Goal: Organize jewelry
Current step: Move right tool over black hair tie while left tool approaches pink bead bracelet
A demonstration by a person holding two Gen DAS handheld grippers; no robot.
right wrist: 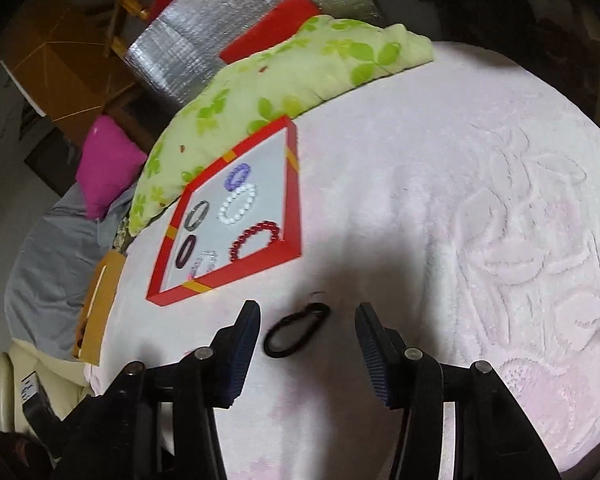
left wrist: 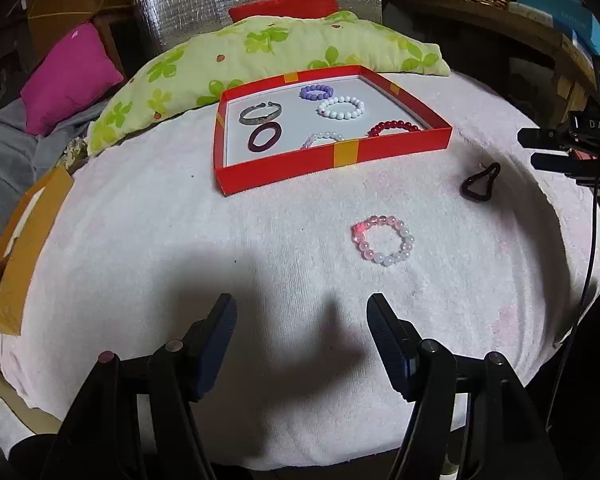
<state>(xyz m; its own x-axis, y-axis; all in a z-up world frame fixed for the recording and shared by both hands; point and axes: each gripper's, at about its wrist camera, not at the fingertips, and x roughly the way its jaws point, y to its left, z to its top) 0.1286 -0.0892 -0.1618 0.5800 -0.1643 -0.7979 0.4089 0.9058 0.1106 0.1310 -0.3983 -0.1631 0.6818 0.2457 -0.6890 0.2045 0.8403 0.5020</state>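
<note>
Red cardboard forms the shallow tray (left wrist: 332, 160), which is set on a pale pink towel (left wrist: 180, 240) spread over what appears to be a bed, with a green leaf-print pillow (left wrist: 260, 52) behind it. The tray is evidently used as the collecting place: six pieces are already laid apart on its white floor, namely a purple bead bracelet (left wrist: 317, 91), a white bead bracelet (left wrist: 341, 107), a silver bangle (left wrist: 259, 114), a dark maroon ring-shaped band (left wrist: 265, 139), a clear bead bracelet (left wrist: 323, 139) and a red bead bracelet (left wrist: 394, 127) against the near right corner.

Two pieces are left outside on the towel. A black loop (right wrist: 296, 330), seemingly an elastic band or cord, is seen lying just off the tray's near right corner. A pink bead bracelet (left wrist: 382, 240) is seen lying nearer the person, well apart from the tray.

The right claw (right wrist: 306, 354) is released, its jaws spread and nothing pressed between its pads. In the right wrist view the black loop is seen between the two fingertips, slightly toward the left one, untouched, so a grasp on it is judged to be in preparation. In the left wrist view this claw is seen at the right edge, close beside the loop.

The left claw (left wrist: 302, 342) is also released and empty, held above bare towel. The pink bead bracelet lies ahead of it and to the right, beyond the right fingertip.
</note>
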